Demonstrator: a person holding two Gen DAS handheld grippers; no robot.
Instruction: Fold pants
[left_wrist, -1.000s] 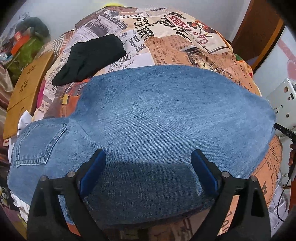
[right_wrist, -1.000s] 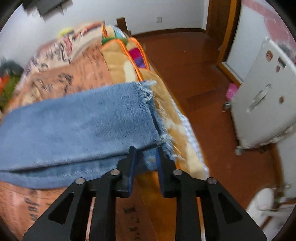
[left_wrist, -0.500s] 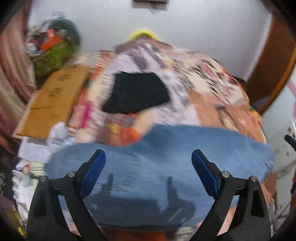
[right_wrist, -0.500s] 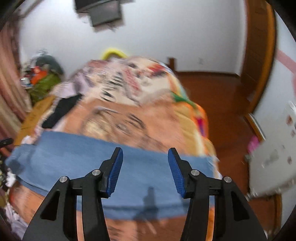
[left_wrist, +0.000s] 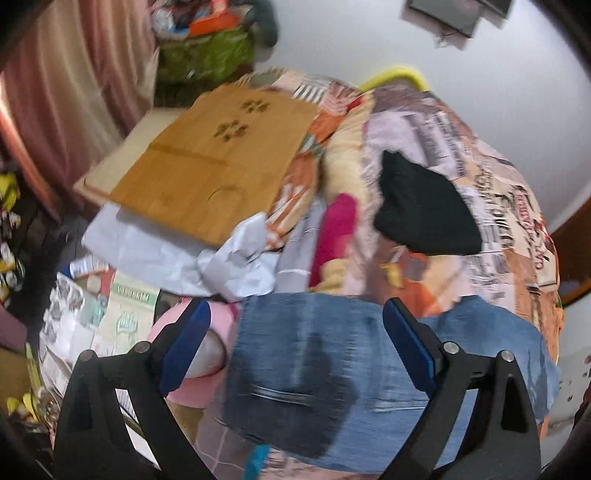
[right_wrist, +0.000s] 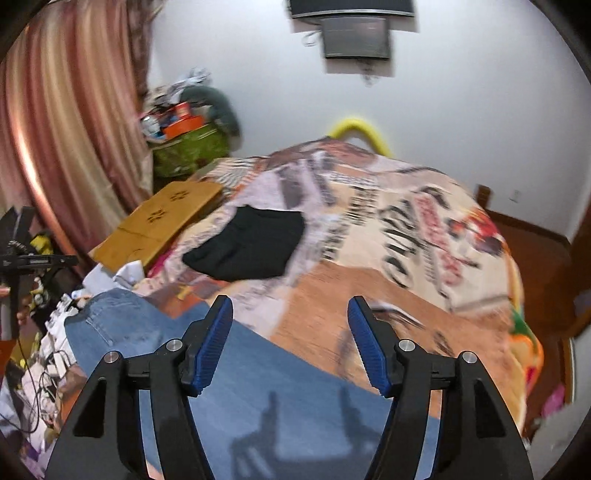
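Our left gripper (left_wrist: 295, 347) and right gripper (right_wrist: 290, 343) both hang with fingers spread wide, holding nothing. The jeans (left_wrist: 354, 358) lie flat on the bed (right_wrist: 388, 236) just below and ahead of both, long axis running left to right. Neither looks clearly nearer; the waist end lies toward our left.

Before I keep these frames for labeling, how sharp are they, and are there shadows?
Left wrist view: motion blur smears the jeans and bedspread; left gripper stays crisp. Right wrist view: bedspread print streaked, right gripper sharp, its shadow falling on the jeans.
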